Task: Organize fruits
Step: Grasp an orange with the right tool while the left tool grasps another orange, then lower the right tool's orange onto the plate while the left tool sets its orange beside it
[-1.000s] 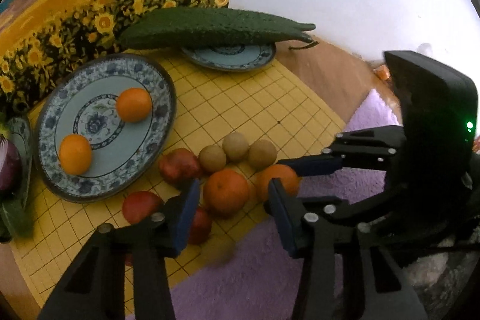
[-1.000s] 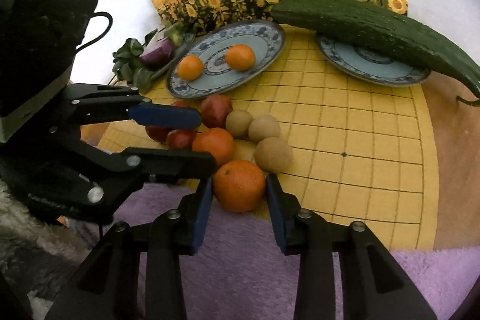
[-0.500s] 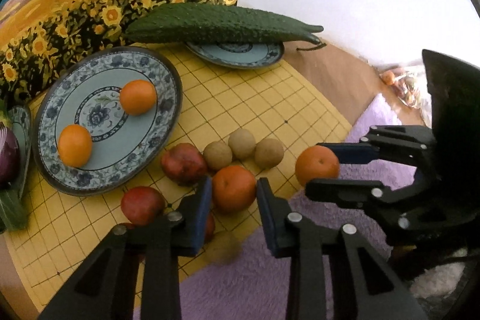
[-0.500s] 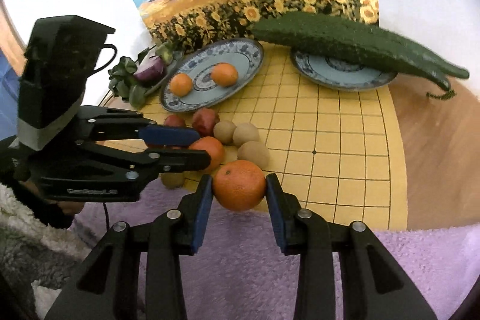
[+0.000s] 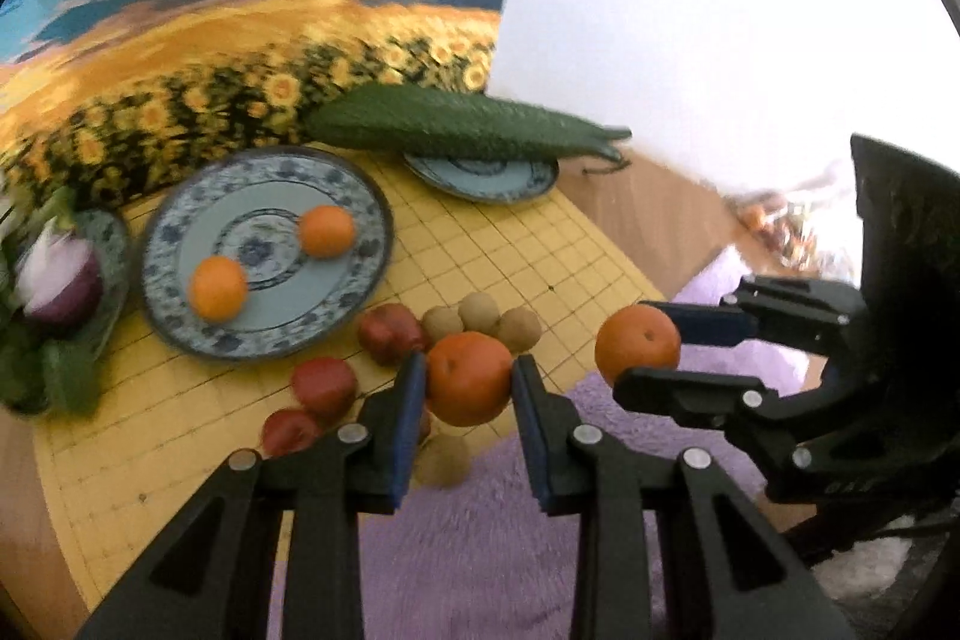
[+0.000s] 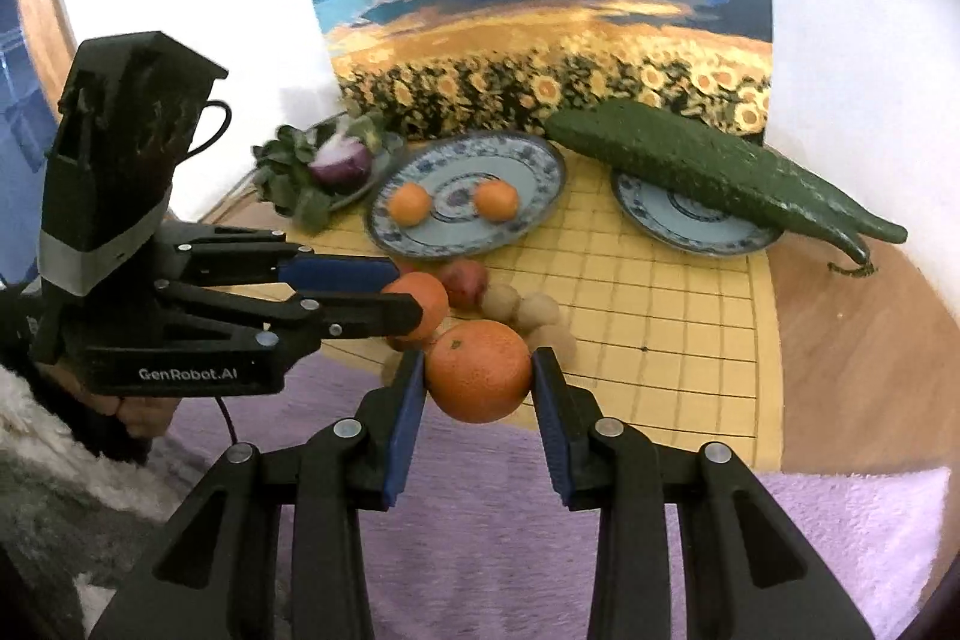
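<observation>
The left gripper (image 5: 468,379) has its jaws clamped on an orange (image 5: 469,377), both blue pads pressing its sides at the widest part, which keeps a round fruit from rolling out. The right gripper (image 6: 478,379) holds a second orange (image 6: 479,370) the same way, jaws closed against its flanks. In the left wrist view the right gripper's orange appears at 3 o'clock from the left one, the two well apart, so neither tool obstructs the other. Both fruits appear clear of the yellow grid mat (image 5: 498,250), above its near edge, where the mat meets a purple fleece cover (image 5: 480,550). The likely destination is the large patterned plate (image 5: 180,232), at 10 o'clock from the left gripper's orange; it already carries two smaller oranges (image 5: 217,287), so like fruit is being grouped there. Bare plate surface remains around them, enough by judgement for both held fruits. Loose items remaining on the mat: three red fruits (image 5: 324,387) and a cluster of small tan round fruits (image 5: 479,309), lying between the grippers and the plate, so the carry should pass above them. A second plate (image 6: 678,220) at 1 o'clock in the right wrist view supports a long green gourd (image 6: 708,166), which overhangs its rim on both sides. A third dish at the far left holds a purple onion (image 6: 341,159) among greens.
</observation>
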{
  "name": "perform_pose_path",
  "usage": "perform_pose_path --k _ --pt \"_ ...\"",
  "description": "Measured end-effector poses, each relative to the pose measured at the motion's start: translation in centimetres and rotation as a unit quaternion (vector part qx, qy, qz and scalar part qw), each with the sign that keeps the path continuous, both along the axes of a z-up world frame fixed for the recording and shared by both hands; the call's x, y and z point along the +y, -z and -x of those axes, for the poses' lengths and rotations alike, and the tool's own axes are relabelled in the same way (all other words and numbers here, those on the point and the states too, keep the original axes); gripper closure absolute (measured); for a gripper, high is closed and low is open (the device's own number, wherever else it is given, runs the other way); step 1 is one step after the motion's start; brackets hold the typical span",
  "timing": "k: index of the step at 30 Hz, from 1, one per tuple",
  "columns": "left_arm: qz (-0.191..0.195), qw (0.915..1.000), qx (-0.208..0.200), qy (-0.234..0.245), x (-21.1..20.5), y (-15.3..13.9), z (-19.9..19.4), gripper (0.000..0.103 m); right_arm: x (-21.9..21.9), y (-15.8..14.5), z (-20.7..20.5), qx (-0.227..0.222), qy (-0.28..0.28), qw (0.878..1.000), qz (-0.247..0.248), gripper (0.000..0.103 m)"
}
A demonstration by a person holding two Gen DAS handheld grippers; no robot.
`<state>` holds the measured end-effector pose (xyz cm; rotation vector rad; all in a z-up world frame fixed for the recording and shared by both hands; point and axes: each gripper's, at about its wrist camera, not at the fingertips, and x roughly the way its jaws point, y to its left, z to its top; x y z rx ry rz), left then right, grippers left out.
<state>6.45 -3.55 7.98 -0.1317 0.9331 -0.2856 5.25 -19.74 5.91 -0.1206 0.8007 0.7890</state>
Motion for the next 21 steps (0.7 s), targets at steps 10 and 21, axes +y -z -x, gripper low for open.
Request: perform_pose_path --k 10,21 --pt "0.0 0.997 -0.025 -0.073 4.0 -1.8 4.5 0.072 3.6 -1.0 1.0 -0.003 -0.039 0.999 -0.01 0.066" --pt "-0.005 0.9955 -0.024 -0.092 6.7 -1.6 3.0 0.072 7.0 -0.2 -1.8 0.005 -0.063 0.997 -0.032 0.066"
